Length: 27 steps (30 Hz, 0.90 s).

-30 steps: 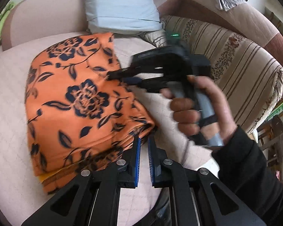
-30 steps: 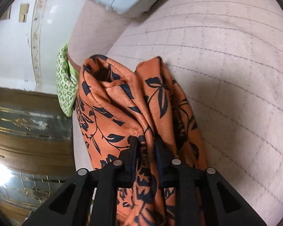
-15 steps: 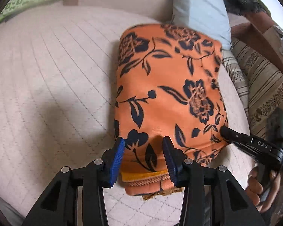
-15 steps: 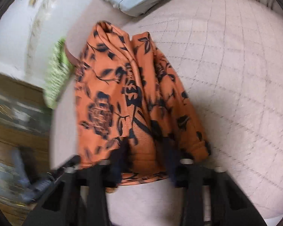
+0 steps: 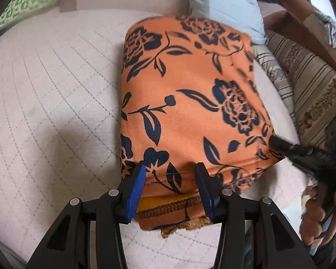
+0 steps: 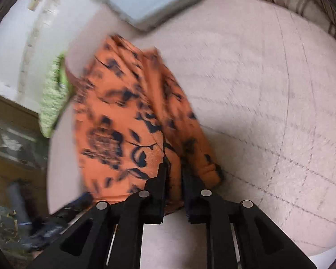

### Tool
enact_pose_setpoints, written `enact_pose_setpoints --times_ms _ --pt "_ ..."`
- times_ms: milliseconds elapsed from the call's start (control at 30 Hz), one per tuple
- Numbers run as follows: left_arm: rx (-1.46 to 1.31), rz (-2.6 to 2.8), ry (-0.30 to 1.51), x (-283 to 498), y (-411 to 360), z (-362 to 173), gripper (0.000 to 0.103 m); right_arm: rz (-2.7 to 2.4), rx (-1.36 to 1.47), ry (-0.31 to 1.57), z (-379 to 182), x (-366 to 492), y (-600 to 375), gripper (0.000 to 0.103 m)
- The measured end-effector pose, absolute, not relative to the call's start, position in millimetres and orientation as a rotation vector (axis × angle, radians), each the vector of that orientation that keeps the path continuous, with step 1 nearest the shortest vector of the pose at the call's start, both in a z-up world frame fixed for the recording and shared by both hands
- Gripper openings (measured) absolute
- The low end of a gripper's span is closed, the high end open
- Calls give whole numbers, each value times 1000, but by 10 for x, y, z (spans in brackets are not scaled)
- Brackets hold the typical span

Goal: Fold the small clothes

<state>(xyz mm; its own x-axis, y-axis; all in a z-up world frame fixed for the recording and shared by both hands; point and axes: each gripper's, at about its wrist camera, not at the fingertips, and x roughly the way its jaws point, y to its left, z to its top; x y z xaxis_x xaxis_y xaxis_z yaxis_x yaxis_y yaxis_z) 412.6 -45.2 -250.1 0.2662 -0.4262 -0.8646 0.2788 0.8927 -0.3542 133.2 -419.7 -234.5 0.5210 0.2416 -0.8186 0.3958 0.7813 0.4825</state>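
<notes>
Quilted cover (image 5: pixel 56 89) underneath, pale, bare on the near left.

Nearest, left gripper (image 5: pixel 171 170): jaws apart, just been opening, astride the near hem of the cloth (image 5: pixel 190 89) without pinching it. Under that hem, a yellow lining and a frayed brown trim poking out.

Right gripper (image 6: pixel 174 168) at the cloth's near right corner, carried in a hand (image 5: pixel 313 219). Jaws narrow, also just been opening, with a ridge of fabric between them. Too blurred to tell whether pinched or free.

Likely trouble from here:
- Pulling the right gripper away with fabric caught, and so dragging the fold open.
- Snagging the loose trim on the left pads.
- Top layer creeping off a bulky, springy-looking stack.
- A lopsided finish, with the right-hand ridges left unflattened.

Cloth flat on the cover, about mid-surface. Orange with dark blue flowers and leaves, folded to a thick, roughly square pad. Top smooth, left edge rounded and tidy, right side looser and bunched into two ridges.

Just behind the far edge, a grey pillow (image 5: pixel 226 6). Far left, a green cloth (image 5: pixel 26 2). Off right, a striped sofa (image 5: pixel 313 85).
</notes>
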Motion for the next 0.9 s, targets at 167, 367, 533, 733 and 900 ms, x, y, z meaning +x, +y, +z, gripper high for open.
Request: enact_pose_setpoints --times_ms 167,367,533,733,900 --pt "-260 -467 1200 4183 -188 -2479 48 -76 568 935 -1751 1499 -4143 60" --pt "-283 -452 1248 4259 -245 -2665 48 -28 494 968 -1685 2600 -4167 59" --pt "-235 -485 1222 4197 -395 -2642 48 -84 481 1092 -1912 3214 -4247 6" --pt "-190 -519 1216 4145 -509 -2662 48 -223 460 1119 -2163 3218 -4366 5" --pt "-201 -540 1197 4121 -380 -2571 50 -137 535 1100 -2181 2990 -4423 32"
